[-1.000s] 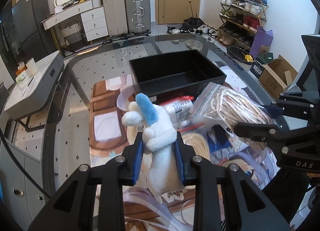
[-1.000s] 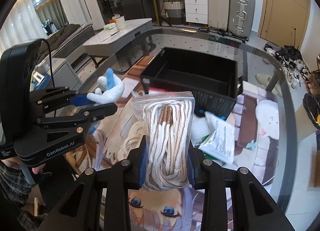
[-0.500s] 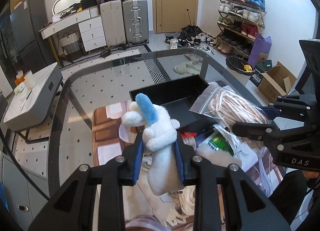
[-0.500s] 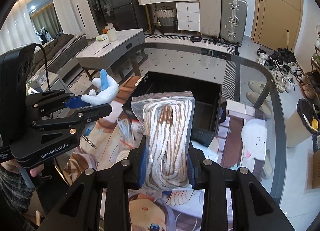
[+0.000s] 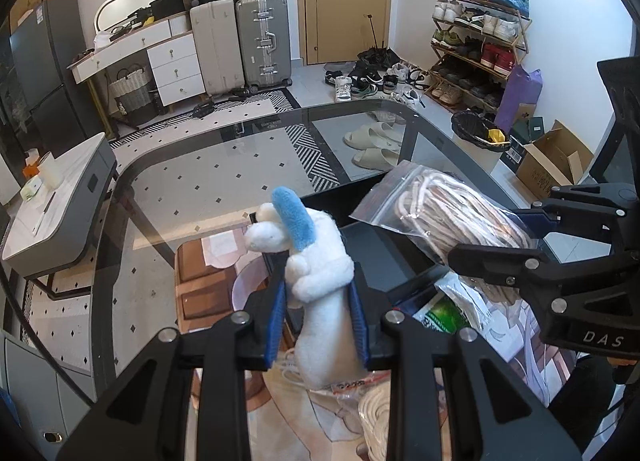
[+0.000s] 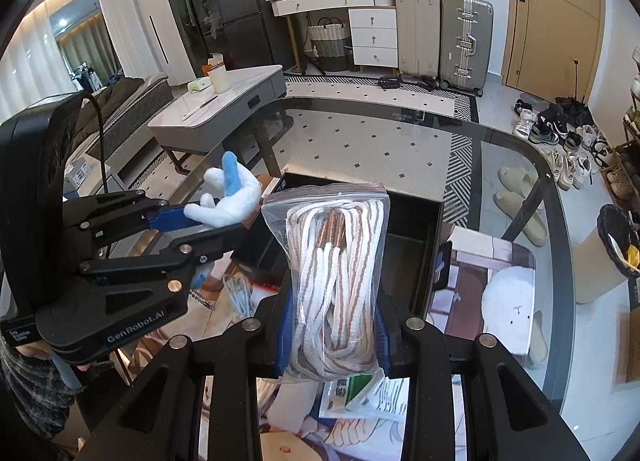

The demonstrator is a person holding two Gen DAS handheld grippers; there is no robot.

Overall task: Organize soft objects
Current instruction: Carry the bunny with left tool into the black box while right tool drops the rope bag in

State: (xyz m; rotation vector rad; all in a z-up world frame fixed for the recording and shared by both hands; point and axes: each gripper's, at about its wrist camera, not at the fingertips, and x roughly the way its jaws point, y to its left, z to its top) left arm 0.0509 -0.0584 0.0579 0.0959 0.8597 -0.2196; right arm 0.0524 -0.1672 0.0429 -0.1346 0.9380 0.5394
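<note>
Currently, the left gripper [image 5: 318,321] clamps a white plush toy [image 5: 316,273] upright between its blue pads; beside it, the right gripper [image 6: 334,325] squeezes a clear bag of rope [image 6: 334,265] above the black bin [image 6: 412,237].

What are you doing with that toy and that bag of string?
A person is tidying soft things with a gripper in each hand. The left gripper is squeezing a white plush toy with a blue ear. The right gripper is squeezing a clear bag of rope. Both are held up over the black bin on the glass table, not dropped in yet.
</note>
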